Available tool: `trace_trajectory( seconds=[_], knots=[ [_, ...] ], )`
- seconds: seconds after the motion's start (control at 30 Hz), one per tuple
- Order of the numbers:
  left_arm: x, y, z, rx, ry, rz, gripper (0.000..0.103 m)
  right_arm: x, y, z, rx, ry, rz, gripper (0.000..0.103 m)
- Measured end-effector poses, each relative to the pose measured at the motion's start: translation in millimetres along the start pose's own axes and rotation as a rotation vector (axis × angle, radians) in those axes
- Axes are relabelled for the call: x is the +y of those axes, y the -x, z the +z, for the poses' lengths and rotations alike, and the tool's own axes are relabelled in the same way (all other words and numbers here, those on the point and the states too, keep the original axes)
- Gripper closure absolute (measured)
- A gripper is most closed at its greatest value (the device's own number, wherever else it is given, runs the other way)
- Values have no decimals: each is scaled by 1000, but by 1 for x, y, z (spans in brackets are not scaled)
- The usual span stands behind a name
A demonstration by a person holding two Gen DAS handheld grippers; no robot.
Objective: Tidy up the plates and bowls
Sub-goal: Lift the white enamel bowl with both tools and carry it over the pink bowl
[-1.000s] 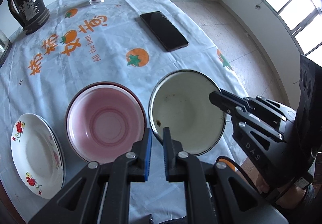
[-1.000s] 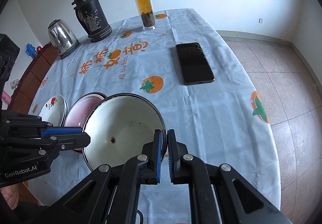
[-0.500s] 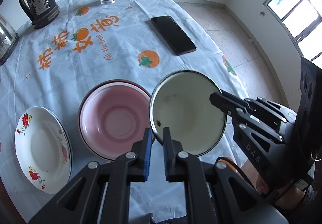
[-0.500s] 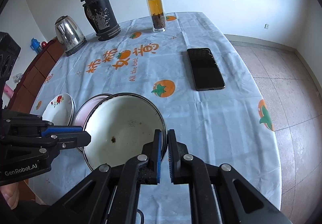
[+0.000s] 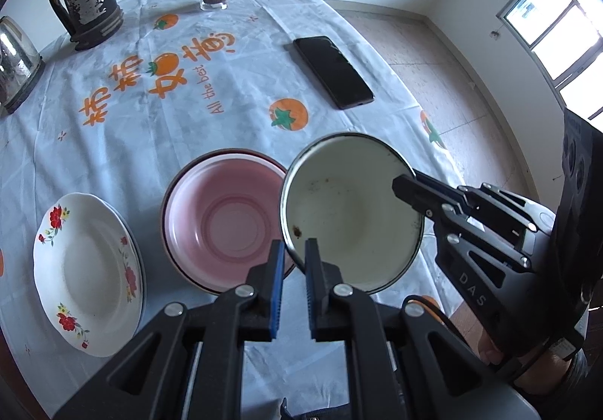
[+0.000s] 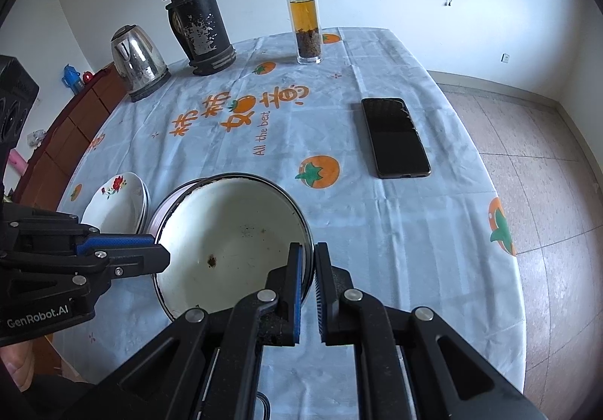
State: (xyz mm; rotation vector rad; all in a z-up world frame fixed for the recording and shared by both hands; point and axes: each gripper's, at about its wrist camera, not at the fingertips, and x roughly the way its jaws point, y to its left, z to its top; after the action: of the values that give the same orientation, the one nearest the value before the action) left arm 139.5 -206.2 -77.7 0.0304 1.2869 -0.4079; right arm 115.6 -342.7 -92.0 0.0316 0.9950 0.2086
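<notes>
While both of my grippers pinch the rim of the white enamel bowl [image 5: 350, 209], one on each side, the bowl hangs tilted just above the tablecloth [image 5: 150, 80]. My left gripper [image 5: 293, 254] is clamped on the near-left edge, and my right gripper [image 6: 308, 261] is clamped on the opposite edge, each with a thin metal lip between blue ribbed pads.

What matters for the move ahead, as I judge it, is that the pink bowl [image 5: 226, 224] sits just to the left of the white one, its rim partly under the white bowl's edge as seen from the right wrist. So the carry would be leftward, and the left hand leads.

Enamel is hard and slick, with a dark metal rim and a few brown specks inside. Both bowls are round, so no long axis to line up. Further left lies a shallow flowered plate [image 5: 86, 273], glossy, with a wavy edge.
</notes>
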Motion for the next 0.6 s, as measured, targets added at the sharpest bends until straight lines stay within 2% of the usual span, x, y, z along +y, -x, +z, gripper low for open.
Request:
trace_trajectory(
  seconds=[0.6],
  knots=[
    [26, 10, -6, -16, 60, 21, 95, 26, -5, 8, -1, 49, 36, 94]
  ],
)
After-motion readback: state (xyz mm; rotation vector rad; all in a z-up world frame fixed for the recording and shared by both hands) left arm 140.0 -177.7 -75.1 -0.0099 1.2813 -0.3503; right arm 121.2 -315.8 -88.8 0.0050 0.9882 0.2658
